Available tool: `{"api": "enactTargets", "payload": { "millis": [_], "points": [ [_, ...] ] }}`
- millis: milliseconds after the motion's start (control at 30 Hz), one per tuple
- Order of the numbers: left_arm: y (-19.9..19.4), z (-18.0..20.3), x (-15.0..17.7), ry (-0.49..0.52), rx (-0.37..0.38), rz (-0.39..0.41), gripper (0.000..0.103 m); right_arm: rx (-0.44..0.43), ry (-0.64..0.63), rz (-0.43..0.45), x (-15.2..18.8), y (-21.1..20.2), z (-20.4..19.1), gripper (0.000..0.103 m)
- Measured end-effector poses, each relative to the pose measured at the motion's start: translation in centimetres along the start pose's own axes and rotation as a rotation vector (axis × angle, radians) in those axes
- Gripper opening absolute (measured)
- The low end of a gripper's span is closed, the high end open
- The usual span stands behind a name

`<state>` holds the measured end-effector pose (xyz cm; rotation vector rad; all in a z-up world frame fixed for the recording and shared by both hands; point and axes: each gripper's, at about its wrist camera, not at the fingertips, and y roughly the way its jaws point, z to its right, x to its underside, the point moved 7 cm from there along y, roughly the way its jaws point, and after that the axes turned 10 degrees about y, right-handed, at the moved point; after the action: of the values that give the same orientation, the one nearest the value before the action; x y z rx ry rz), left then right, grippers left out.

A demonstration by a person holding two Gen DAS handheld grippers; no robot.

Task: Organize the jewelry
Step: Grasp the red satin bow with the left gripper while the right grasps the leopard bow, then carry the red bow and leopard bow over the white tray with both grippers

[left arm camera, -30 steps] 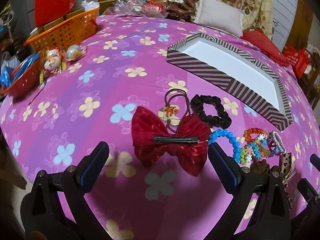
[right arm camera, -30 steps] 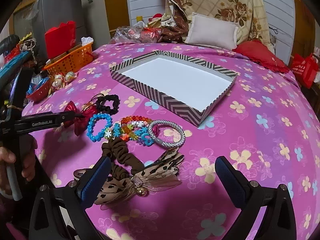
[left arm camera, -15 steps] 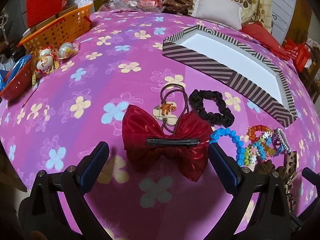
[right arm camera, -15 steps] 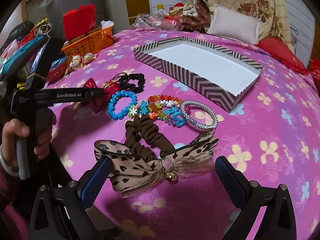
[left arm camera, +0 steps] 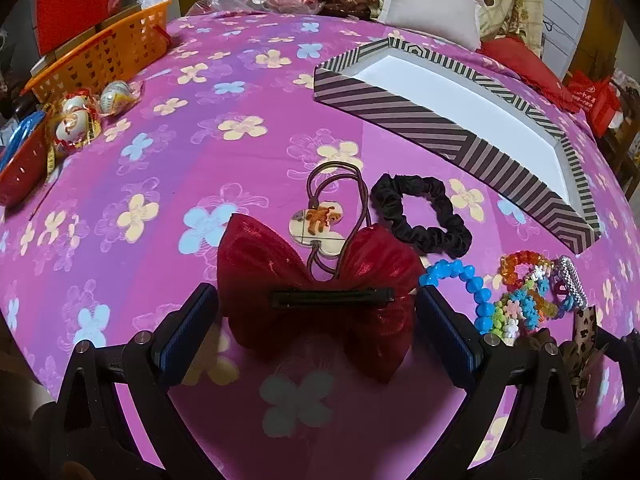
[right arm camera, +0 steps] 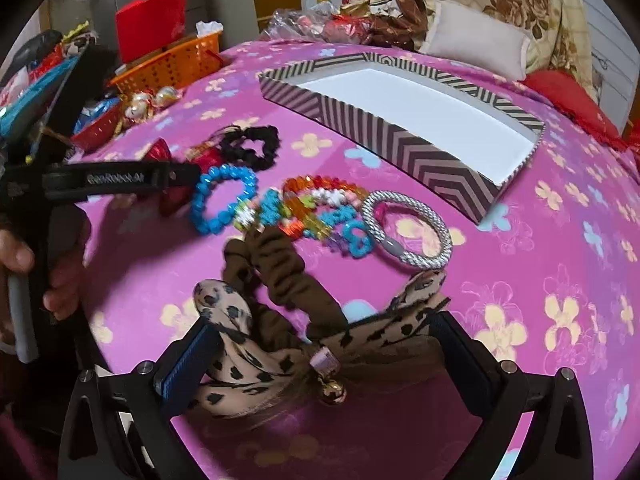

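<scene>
My left gripper (left arm camera: 318,326) is open, its jaws on either side of a red bow clip (left arm camera: 320,288) on the pink flowered cloth. Behind the bow lie a brown hair tie with a charm (left arm camera: 320,224), a black scrunchie (left arm camera: 420,216) and a blue bead bracelet (left arm camera: 460,280). My right gripper (right arm camera: 324,360) is open around a leopard-print bow (right arm camera: 256,356) joined to a brown scrunchie (right arm camera: 280,276). Beyond it lie colourful bead bracelets (right arm camera: 316,208) and a silver hair band (right arm camera: 408,228). The striped box (right arm camera: 400,120) with a white floor stands behind.
An orange basket (left arm camera: 104,56) and a red bowl (left arm camera: 20,168) with wrapped eggs (left arm camera: 76,120) sit at the far left. Pillows (left arm camera: 432,8) and clutter lie at the back. The left gripper and the hand on it (right arm camera: 60,272) show in the right wrist view.
Both grippers have moved forward and down. The red bow now lies between the left jaws and the leopard bow between the right jaws.
</scene>
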<state>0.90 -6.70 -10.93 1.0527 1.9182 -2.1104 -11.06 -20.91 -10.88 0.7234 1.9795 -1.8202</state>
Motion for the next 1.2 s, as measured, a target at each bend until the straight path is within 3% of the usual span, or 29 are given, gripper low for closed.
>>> {"api": "enactTargets", "payload": {
  "millis": [100,233,333,467,567,633,667,1033,1067,1133,1200],
  "points": [
    [0.3,0.0,0.1,-0.016,0.031,-0.004,0.098,0.005,-0.005,0.018,0.2,0.0,0.1,0.102],
    [-0.2,-0.2,0.1,-0.003,0.018,0.026,0.073,0.010,-0.020,0.031,0.4,-0.2,0.2,0.091],
    [-0.4,-0.3,0.1,-0.011,0.042,0.035,0.061,0.009,-0.022,0.039,0.6,-0.8,0.3,0.074],
    [-1.1,-0.4,0.5,-0.025,0.068,0.035,0.051,0.000,-0.031,0.046,0.8,-1.4,0.1,0.041],
    [-1.9,-0.6,0.8,-0.033,0.080,0.032,0.036,-0.017,-0.020,0.040,1.0,-1.7,0.0,0.036],
    [-2.6,-0.8,1.0,-0.029,0.076,0.032,0.015,-0.050,0.005,0.037,1.1,-2.0,0.0,0.035],
    [-3.0,-0.9,1.0,-0.025,0.073,0.033,0.013,-0.077,0.022,0.038,1.0,-2.2,0.0,0.034],
    [-4.1,-1.9,1.5,-0.050,0.072,0.041,0.016,-0.114,0.049,0.072,0.1,-4.0,-0.4,0.034],
    [-4.1,-2.0,1.5,-0.058,0.076,0.038,0.021,-0.116,0.054,0.070,0.2,-3.9,-0.3,0.034],
    [-4.2,-2.1,1.3,-0.075,0.084,0.042,0.057,-0.117,0.060,0.062,0.3,-3.7,-0.2,0.034],
    [-4.5,-2.1,1.0,-0.087,0.093,0.065,0.065,-0.122,0.064,0.055,0.4,-3.6,-0.2,0.034]
  ]
}}
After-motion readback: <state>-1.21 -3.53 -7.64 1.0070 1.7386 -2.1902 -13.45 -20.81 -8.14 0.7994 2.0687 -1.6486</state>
